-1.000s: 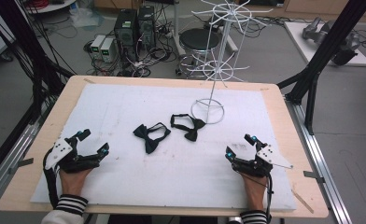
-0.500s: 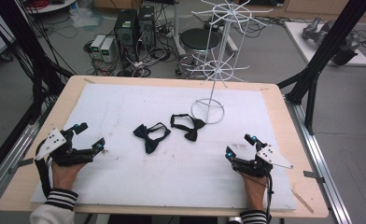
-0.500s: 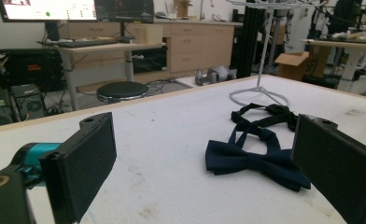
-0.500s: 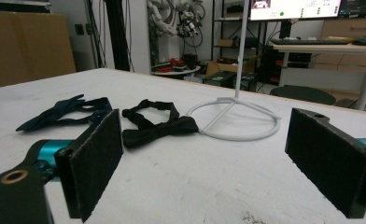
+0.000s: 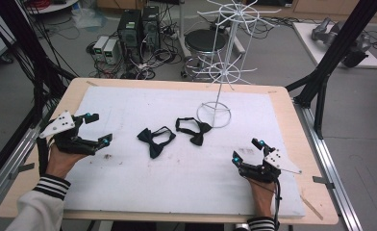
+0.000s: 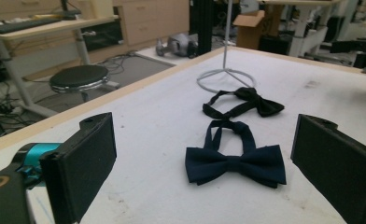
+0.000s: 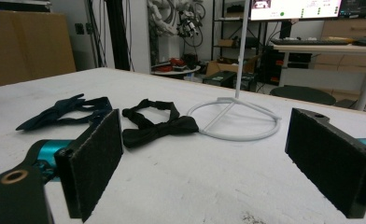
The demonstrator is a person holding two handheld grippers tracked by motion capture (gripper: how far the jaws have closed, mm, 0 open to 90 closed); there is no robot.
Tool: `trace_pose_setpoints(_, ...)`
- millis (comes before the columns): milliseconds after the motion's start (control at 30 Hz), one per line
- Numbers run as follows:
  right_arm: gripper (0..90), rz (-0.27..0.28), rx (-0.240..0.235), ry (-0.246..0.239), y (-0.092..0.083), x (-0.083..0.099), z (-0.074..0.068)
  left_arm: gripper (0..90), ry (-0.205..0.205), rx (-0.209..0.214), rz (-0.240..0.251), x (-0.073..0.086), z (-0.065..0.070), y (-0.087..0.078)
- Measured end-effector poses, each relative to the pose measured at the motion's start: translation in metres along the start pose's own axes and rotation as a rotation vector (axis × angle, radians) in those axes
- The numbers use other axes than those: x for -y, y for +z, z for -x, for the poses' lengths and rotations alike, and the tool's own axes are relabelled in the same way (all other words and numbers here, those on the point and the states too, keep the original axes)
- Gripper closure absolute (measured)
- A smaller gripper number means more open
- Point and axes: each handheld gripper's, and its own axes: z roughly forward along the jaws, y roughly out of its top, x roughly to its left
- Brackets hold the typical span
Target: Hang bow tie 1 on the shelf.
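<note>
Two bow ties lie mid-table on the white mat (image 5: 129, 187): navy bow tie (image 5: 154, 139) beside black bow tie (image 5: 193, 129), apart, near the one wire stand (image 5: 214, 113), whose top is cut off. Your left gripper (image 5: 95, 129) and right gripper (image 5: 246, 150) gape empty. The navy bow's long axis runs crosswise between your left jaws, strap looping away.

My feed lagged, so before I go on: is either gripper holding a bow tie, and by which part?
Nothing is held. The left gripper and right gripper are both open and empty; both bow ties lie untouched on the white mat.
</note>
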Motion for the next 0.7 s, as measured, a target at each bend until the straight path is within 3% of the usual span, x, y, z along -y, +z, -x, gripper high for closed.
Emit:
trace_pose_setpoints(533,10.8,0.002,-0.001,-0.005,0.0,0.0,0.0,7.2,0.038,0.128,-0.164,-0.024,-0.02,0.024)
trace_pose_setpoints(600,10.8,0.0,-0.001,-0.005,0.0,0.0,0.0,7.2,0.057,0.17,-0.208,-0.028,-0.022,0.031)
trace_pose_setpoints(700,10.8,0.0,-0.002,-0.005,0.0,0.0,0.0,7.2,0.075,0.184,-0.248,-0.031,-0.022,0.037)
